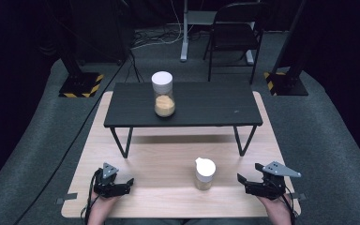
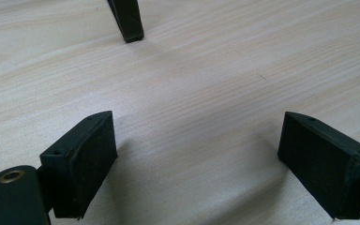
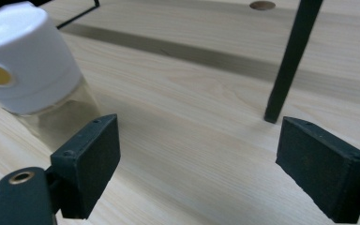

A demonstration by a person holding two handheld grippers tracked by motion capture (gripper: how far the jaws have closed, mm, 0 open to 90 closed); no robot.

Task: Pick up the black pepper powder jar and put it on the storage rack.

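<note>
Between the two grippers, on the pale wooden table [image 1: 168, 161], a small jar [image 1: 205, 174] with a white cap is standing upright, holding a tan powder. It is sitting nearer the right gripper [image 1: 244, 181] than the left gripper [image 1: 127, 183], and it is touching neither. In the right gripper view the jar [image 3: 30, 77] is showing just beyond and to the outer side of the left-hand jaw, its white cap carrying a small round hole with something yellow behind it; no part of it is lying in the gap between the jaws. The right gripper [image 3: 194, 164] is standing wide open and gripping nothing, with bare wood showing between its pads. Ahead of its right-hand jaw a thin black leg [image 3: 290, 61] of the low black shelf [image 1: 183, 105] is coming down to the wood.

The left gripper [image 2: 197, 161] is also standing wide open and holding nothing, its pads hovering close over bare wood. Well ahead of its left-hand jaw the foot of another shelf leg [image 2: 127, 21] is resting on the table.

Farther beyond both sets of fingers, on top of the black shelf, a taller jar [image 1: 163, 93] with a white lid is standing upright, its lower part filled with the same tan powder. It is well apart from both grippers.
</note>
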